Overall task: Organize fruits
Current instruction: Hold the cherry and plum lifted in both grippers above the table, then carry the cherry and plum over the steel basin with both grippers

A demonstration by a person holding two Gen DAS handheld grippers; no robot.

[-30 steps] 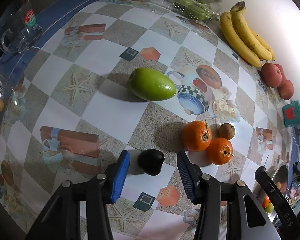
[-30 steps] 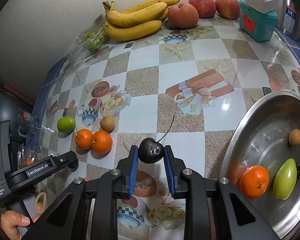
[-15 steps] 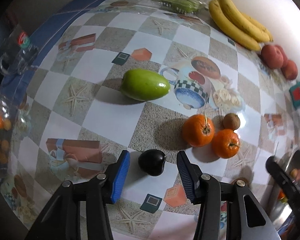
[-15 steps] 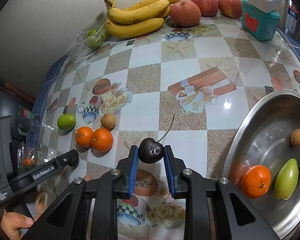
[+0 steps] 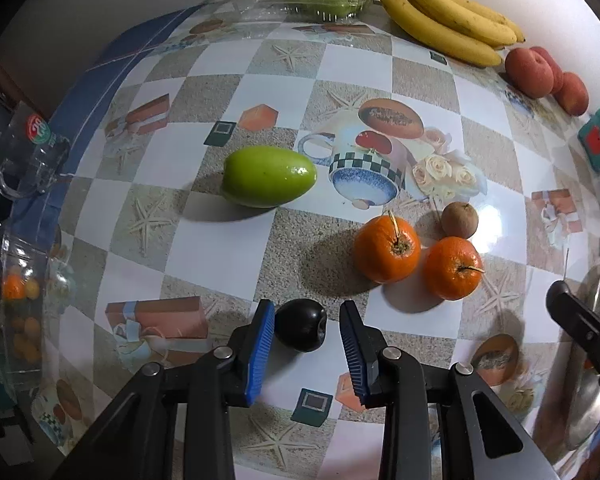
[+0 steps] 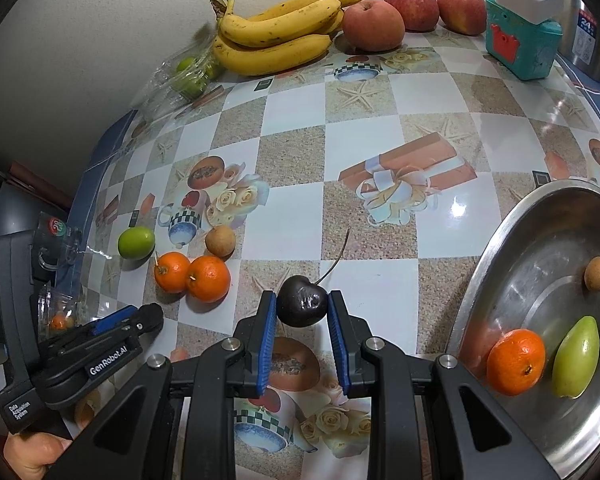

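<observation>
My right gripper (image 6: 302, 306) is shut on a dark cherry (image 6: 301, 305) with a long stem, held above the table left of the steel bowl (image 6: 540, 264). The bowl holds an orange (image 6: 516, 356), a green fruit (image 6: 575, 357), a small brown fruit (image 6: 596, 273) and a dark fruit. My left gripper (image 5: 307, 330) is open around a second dark cherry (image 5: 301, 330) lying on the table; its left pad is close to the cherry, the right pad apart. Beyond it lie two oranges (image 5: 387, 249), a small brown fruit (image 5: 459, 219) and a green fruit (image 5: 269, 176).
Bananas (image 6: 276, 34), apples (image 6: 374, 24) and a clear pack of green fruit (image 6: 188, 74) line the back wall. A teal box (image 6: 522, 46) stands at back right. A glass bowl (image 5: 14, 308) with small fruit and a glass mug (image 5: 32, 160) sit at the table's left edge.
My left gripper has narrowed around the table cherry and tilted its view slightly. My right gripper holds its cherry almost still, drifting slightly left of the bowl.
</observation>
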